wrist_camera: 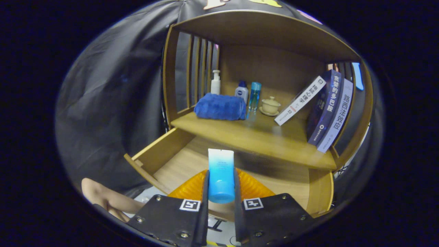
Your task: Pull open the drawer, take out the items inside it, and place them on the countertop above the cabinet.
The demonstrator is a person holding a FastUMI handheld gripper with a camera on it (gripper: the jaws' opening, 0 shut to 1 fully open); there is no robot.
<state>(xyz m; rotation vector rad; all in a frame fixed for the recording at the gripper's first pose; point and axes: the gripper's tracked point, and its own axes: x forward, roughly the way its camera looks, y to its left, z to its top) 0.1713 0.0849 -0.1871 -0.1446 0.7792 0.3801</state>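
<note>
You are holding the gripper (pixel 221 187) over the open drawer (pixel 161 151). Its two fingers (pixel 205 192) are squeezing a blue and white tube (pixel 221 175), one finger on each side. The tube is standing up between the fingers, with its flat white end on top and its round blue cap at the bottom. It is hanging above the drawer and is not touching the wooden floor inside.

The drawer is sticking out from under the desk (pixel 253 137), which is the wooden top of the cabinet. You are looking straight at that top, just beyond the tube.

At the back of the desk a folded blue towel (pixel 220 107) is lying flat. A white pump bottle (pixel 215 82) is standing behind it. Just beside the towel, a small white bottle with a blue cap (pixel 241 91) and a tall clear blue bottle (pixel 254 96) are standing close together. A little cream cup with a lid (pixel 270 105) is sitting on a saucer near them. Three books (pixel 329 109) are leaning to one side against the far wall of the cabinet.

A bare arm (pixel 106 199) is showing low down, beside the drawer's corner.
</note>
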